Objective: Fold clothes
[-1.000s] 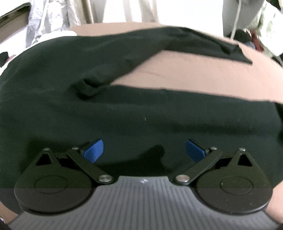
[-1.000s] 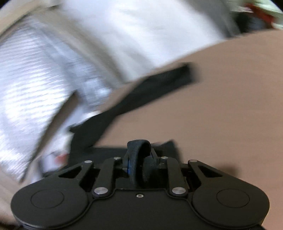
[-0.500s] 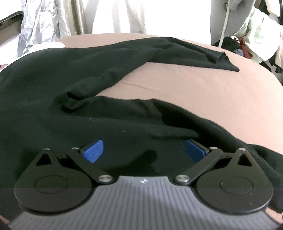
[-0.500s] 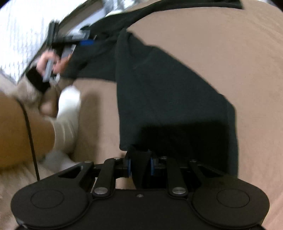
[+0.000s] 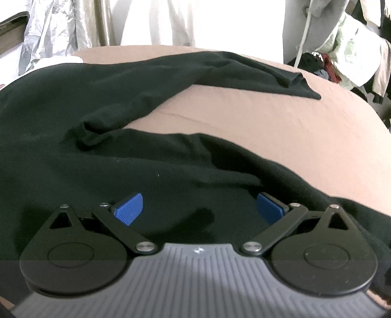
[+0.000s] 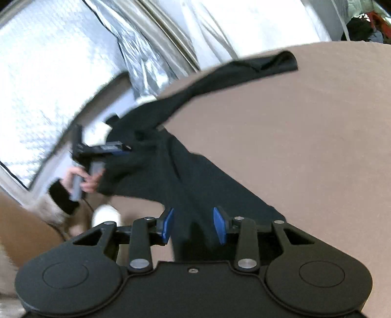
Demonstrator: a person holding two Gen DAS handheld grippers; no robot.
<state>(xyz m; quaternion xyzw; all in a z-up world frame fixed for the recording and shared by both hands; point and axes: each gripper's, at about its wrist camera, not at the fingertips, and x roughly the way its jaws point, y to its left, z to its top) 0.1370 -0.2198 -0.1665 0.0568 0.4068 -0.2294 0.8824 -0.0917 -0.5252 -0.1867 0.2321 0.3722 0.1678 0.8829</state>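
Home bedroom, brown bedsheet (image 5: 281,127), pale curtains (image 5: 171,22), heaped clothes (image 5: 342,61) beside bed

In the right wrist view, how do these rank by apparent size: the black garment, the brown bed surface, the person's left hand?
1. Brown bed surface: covers the most of the picture.
2. Black garment: clearly smaller.
3. Left hand: the smallest, though it lies farther from the camera, so its true size is unsure.
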